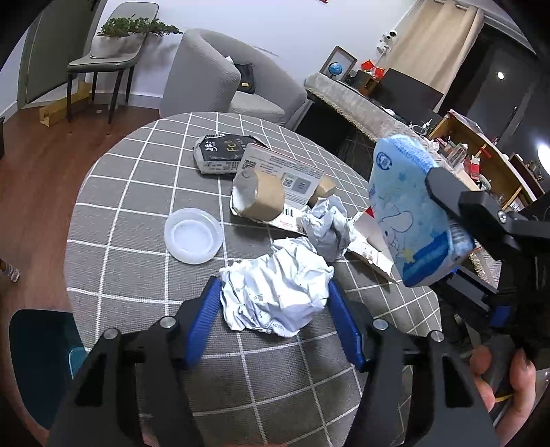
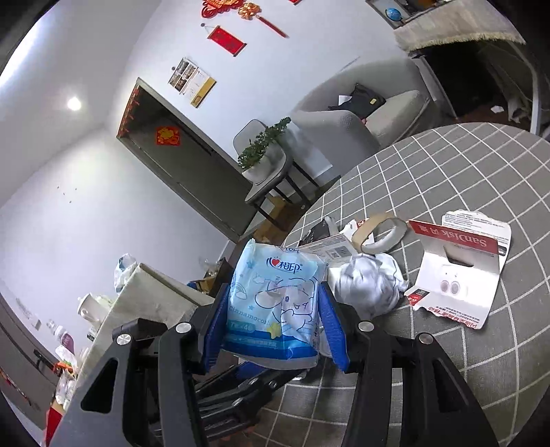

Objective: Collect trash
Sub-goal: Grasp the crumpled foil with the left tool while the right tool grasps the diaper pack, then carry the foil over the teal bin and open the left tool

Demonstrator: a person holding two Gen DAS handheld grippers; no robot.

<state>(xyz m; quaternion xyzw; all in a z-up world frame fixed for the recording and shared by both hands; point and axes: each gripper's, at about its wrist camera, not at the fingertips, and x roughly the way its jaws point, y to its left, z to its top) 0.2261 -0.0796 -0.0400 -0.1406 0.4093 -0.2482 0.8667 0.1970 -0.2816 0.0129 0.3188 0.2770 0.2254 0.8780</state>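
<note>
**Mia:** What is behind the round tabletop (image 1: 113, 220) with the gray checked cloth?

**Ben:** A gray armchair (image 1: 220, 79). A black bag (image 1: 245, 78) sits on its seat.

**Mia:** And the green thing?

**Ben:** That is a small potted plant (image 1: 127, 32). It stands on a gray chair (image 1: 103, 65) with thin dark legs, near the wall.

**Mia:** I see red things up high.

**Ben:** Yes, a red knot decoration (image 2: 240, 10) and a little red scroll (image 2: 228, 39) hang on the white wall. A calendar (image 2: 192, 80) hangs under them, beside a dark door (image 2: 185, 161).

**Mia:** Anything else?

**Ben:** A blue globe (image 1: 334, 68) on a long cabinet, a beige curtain (image 1: 433, 41), and a wooden floor (image 1: 41, 165).
</note>
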